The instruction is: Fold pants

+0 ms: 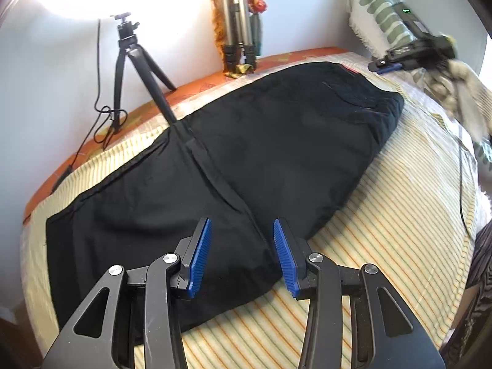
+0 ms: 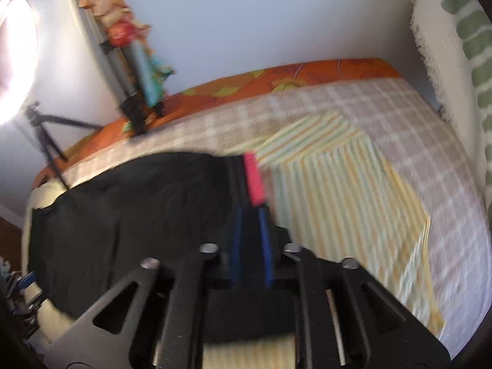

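Here the black pants [image 1: 233, 153] lie flat on the bed [image 1: 399, 246], already doubled leg over leg, with the hems toward the near left and the waist toward the far right, where a small red label [image 1: 347, 70] shows at the band. They rest on a striped sheet [image 1: 384, 230] that covers most of the mattress.

The left tool [image 1: 243, 255] hovers over the near edge of the legs with its blue pads [image 1: 201, 255] well apart and nothing between them — it has no hold on the cloth yet. The right tool [image 2: 252, 240] is at the waist end; its view is smeared by motion, but the two blue pads stand close together with dark cloth between them, so it appears to be clamped on the pants at the waistband, just beside the red label.

Judging by this, the step in hand is the crosswise fold: the waist end is gripped and the hem end is still waiting for a grip. The next move calls for the left tool to drop onto the leg edge, close on both layers, and then for one end to be carried over the other so the edges line up — keeping the cloth taut enough that the layers do not slide apart.

A tripod [image 1: 129, 70] stands on the far left of the bed, close to the pants, and a cable [image 1: 461, 178] trails along the right side.
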The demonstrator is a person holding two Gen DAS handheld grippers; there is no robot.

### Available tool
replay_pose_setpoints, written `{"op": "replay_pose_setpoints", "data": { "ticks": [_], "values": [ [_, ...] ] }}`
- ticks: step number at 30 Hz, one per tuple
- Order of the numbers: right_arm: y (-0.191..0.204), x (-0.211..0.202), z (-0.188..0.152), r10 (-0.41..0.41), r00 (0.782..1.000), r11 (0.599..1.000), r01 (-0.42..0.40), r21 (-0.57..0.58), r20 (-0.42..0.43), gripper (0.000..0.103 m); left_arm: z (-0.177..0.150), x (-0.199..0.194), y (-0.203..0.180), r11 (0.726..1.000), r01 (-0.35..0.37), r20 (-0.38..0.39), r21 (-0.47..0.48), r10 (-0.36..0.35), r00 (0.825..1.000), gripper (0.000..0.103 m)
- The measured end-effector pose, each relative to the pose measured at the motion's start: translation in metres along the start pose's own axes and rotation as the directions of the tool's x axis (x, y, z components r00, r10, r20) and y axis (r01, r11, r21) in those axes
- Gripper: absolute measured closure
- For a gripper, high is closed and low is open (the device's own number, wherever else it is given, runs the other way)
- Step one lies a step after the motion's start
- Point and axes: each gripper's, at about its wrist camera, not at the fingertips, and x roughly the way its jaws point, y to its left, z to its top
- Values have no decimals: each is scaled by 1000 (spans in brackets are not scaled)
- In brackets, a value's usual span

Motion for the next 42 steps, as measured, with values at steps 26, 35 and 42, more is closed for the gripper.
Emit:
{"op": "replay_pose_setpoints", "data": {
  "ticks": [26, 35, 42],
  "values": [
    [130, 45, -116, 422, 903, 906, -420, 47, -77, 46, 26, 35, 4, 997, 28, -84, 70, -22, 996, 61],
    [158, 45, -112, 529, 846, 849, -527, 37, -75, 45, 20, -27, 40, 999, -41, 27, -1, 41, 999, 61],
    [166, 55, -112, 603, 780, 796, -578, 177, -168, 72, 0, -12, 42, 998, -62, -36, 2, 62, 997, 61]
  ]
}}
